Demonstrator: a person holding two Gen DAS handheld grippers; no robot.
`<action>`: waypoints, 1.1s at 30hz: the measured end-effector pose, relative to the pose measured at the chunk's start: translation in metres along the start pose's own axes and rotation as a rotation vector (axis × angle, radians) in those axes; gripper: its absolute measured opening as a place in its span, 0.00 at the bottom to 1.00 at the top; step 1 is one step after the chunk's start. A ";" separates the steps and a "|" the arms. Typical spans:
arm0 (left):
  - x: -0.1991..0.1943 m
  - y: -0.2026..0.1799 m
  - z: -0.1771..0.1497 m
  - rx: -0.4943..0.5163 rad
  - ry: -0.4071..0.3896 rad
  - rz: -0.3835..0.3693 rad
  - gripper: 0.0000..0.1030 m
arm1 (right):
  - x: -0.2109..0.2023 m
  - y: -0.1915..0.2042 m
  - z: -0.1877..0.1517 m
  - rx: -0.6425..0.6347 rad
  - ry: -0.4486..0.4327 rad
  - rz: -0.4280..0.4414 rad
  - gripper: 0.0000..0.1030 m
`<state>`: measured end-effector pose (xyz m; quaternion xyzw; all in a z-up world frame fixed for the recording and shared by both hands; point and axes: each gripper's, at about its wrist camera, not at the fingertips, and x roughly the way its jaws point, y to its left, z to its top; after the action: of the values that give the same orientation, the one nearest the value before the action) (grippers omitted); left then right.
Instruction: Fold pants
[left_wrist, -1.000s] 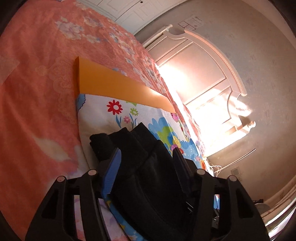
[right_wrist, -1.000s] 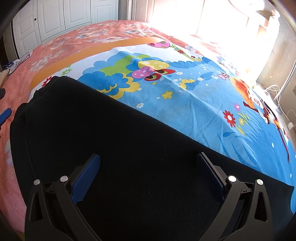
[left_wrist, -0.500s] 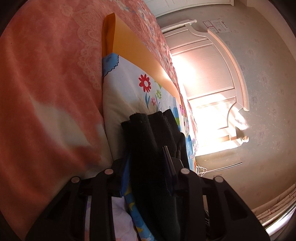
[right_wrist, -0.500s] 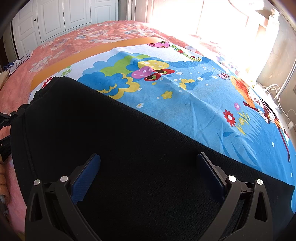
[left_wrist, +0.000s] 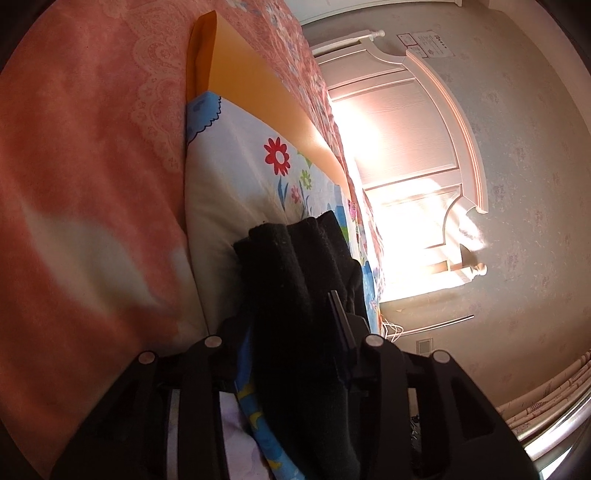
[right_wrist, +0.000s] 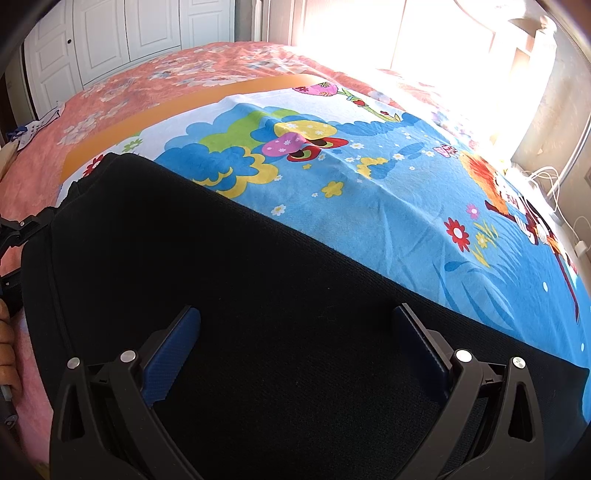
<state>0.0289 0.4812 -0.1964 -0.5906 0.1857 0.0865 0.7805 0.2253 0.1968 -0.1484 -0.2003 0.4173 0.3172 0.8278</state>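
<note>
The black pants (right_wrist: 229, 266) lie flat on a colourful cartoon sheet (right_wrist: 369, 162) on the bed. My right gripper (right_wrist: 295, 332) is open, its blue pads (right_wrist: 173, 350) resting on the black cloth, wide apart. My left gripper (left_wrist: 295, 314) is shut on the end of the pants (left_wrist: 291, 280), with layers of black cloth bunched between its jaws. The left gripper's black frame (right_wrist: 22, 225) shows at the left edge of the right wrist view, at the pants' end.
An orange board (left_wrist: 255, 92) lies under the sheet on a pink floral bedspread (left_wrist: 74, 147). White wardrobe doors (right_wrist: 110, 40) stand behind the bed. White cables (right_wrist: 546, 184) lie at the bed's right side, near a sunlit headboard (left_wrist: 417, 147).
My left gripper has closed from wide open onto the end of the pants and turned further onto its side. My right gripper has stayed open and still.
</note>
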 end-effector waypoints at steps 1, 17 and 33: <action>0.003 -0.001 0.001 0.009 0.006 0.001 0.34 | 0.000 0.000 0.000 0.000 0.000 0.000 0.96; 0.013 -0.002 0.003 0.051 0.024 0.006 0.22 | 0.010 0.030 0.053 -0.057 0.037 0.059 0.95; 0.018 -0.004 0.006 0.072 0.020 0.015 0.22 | -0.017 -0.021 0.037 0.076 0.050 0.090 0.95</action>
<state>0.0472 0.4841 -0.1988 -0.5616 0.2008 0.0797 0.7987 0.2532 0.1973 -0.1121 -0.1574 0.4581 0.3328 0.8091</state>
